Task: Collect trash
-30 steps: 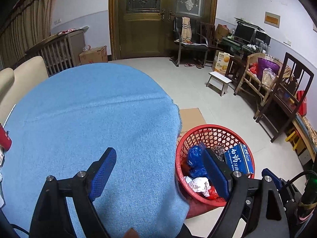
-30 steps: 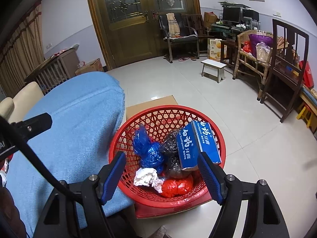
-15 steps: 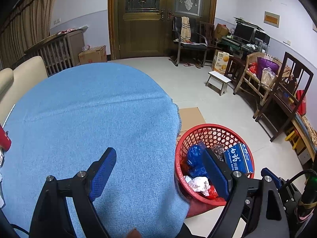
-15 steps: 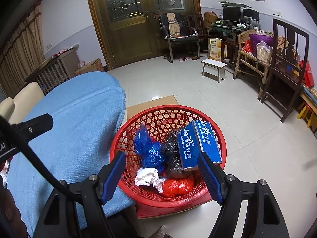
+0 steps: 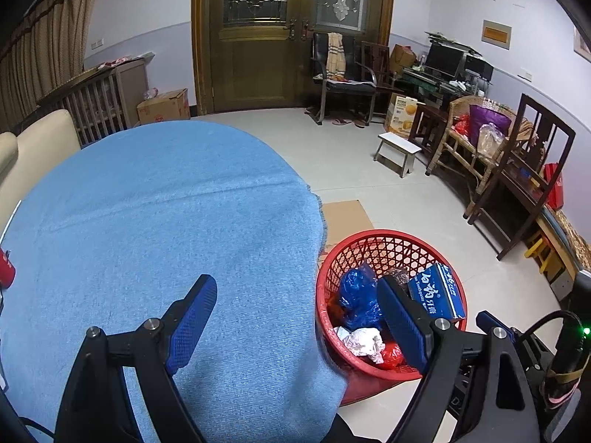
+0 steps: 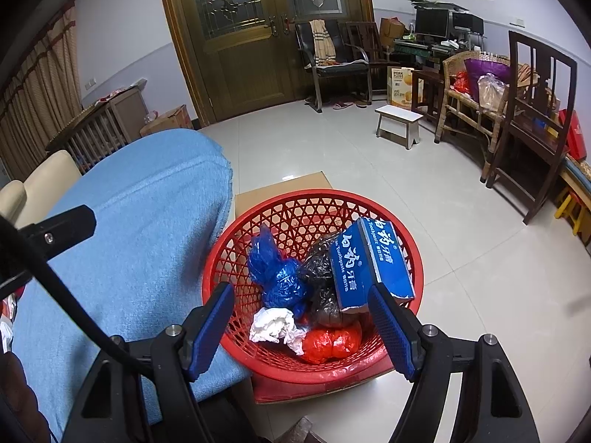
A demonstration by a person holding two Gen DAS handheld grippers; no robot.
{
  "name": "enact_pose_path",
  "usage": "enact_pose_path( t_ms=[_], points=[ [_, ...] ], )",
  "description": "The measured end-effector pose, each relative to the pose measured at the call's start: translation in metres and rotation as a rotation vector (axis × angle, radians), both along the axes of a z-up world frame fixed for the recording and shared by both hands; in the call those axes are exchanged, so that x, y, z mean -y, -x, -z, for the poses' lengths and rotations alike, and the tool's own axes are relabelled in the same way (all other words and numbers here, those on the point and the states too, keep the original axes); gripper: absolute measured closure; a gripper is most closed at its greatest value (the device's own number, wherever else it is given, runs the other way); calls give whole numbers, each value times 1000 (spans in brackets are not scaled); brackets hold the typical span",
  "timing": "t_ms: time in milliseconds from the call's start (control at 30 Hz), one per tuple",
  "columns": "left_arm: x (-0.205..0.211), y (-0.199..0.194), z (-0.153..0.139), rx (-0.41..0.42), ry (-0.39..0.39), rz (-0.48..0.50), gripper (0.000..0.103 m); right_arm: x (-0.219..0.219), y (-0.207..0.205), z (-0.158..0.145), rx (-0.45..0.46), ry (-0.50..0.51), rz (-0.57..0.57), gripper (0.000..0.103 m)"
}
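Nothing shifted over the last second: same hover, same framing. Left gripper [image 5: 295, 306] spread and empty, low in frame above the woven blue tablecloth [image 5: 155, 206]. Right gripper [image 6: 301, 306] likewise spread over the round red plastic lattice basket [image 6: 317, 203], lower centre. Inside: crinkled blue bag [image 6: 277, 277], glossy blue toothpaste carton [image 6: 369, 258], crumpled white paper [image 6: 275, 326]. Collection seemingly finished.

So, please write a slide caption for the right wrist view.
Open right gripper above a red basket holding a blue box, bags and paper.
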State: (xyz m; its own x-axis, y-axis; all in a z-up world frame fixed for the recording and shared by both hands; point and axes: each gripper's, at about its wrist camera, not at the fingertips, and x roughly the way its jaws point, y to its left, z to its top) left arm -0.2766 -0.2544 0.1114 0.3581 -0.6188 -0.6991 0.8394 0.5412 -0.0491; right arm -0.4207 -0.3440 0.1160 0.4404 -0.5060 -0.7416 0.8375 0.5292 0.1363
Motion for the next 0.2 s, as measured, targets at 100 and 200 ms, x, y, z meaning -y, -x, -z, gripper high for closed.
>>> enact_pose_path(
  t_ms=[100,200],
  points=[
    [0,2,-1,-10,9,13,15,-1,0,1,-1,-2,-1,25],
    [1,3,0,-10,2,18,15,-1,-1,1,-2,-5,-3,25]
  ],
)
